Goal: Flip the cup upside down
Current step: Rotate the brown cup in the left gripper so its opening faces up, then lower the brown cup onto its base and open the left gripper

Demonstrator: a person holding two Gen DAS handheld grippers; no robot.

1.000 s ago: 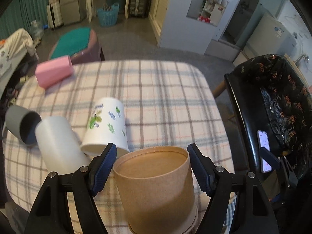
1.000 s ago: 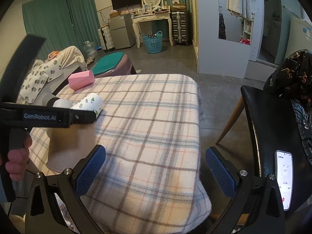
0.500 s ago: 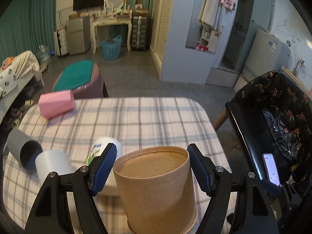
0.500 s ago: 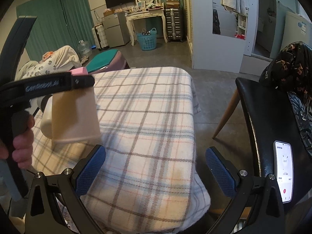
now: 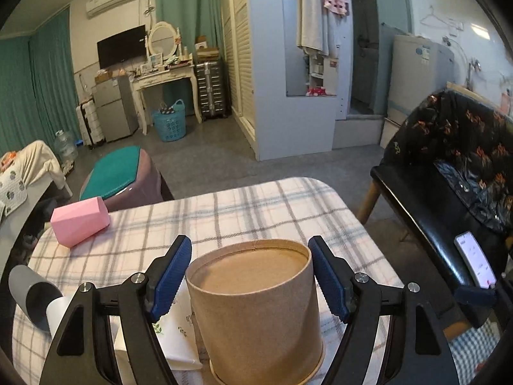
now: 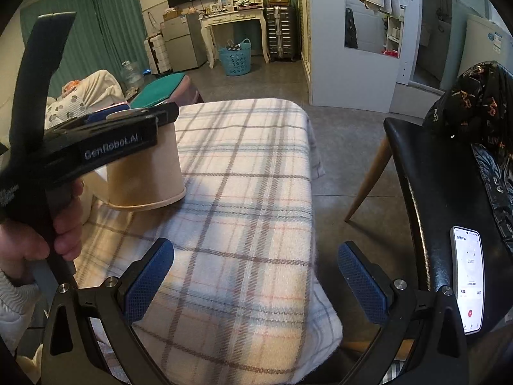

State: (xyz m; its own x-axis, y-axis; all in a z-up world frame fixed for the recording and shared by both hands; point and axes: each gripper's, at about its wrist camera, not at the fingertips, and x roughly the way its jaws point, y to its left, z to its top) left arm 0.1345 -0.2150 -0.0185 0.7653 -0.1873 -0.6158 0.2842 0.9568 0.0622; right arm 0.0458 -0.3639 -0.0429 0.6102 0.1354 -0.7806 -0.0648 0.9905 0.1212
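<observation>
A: Lifted since the frame a second ago – left gripper (image 5: pixel 250 276) had tilted up from the tabletop toward the room; brown paper cup (image 5: pixel 256 308) stayed between the blue pads (image 5: pixel 170 279).

B: Grip state?

A: Clamped on the cup, one pad on each side of the wall just below the flat base. Cup upside down: base up, rolled rim down. From the right wrist view, same cup (image 6: pixel 144 170) seen hanging under the left gripper (image 6: pixel 128 122), rim just above the plaid tablecloth (image 6: pixel 243 211); contact with the cloth could not be told. Person's hand (image 6: pixel 61 221) wrapped round the handle.

B: Right side?

A: Right gripper (image 6: pixel 256 276) spread wide, nothing between the pads, held over the near right part of the table.

B: Around the cup?

A: Just left of it and partly hidden by the left finger: white cup with a leaf print (image 5: pixel 176 330), lying on its side. Further left, plain white cup (image 5: pixel 59 308), also on its side, next to a grey cup (image 5: pixel 32 292) with its mouth facing the camera. Pink block (image 5: pixel 80 221) at the far left edge of the cloth (image 5: pixel 256 211), well apart from the rest.

B: Off the table?

A: Black chair (image 6: pixel 433 199) to the right, phone (image 6: pixel 467 279) lying on the seat, screen lit. Same phone (image 5: pixel 474 260) seen from the left wrist.
</observation>
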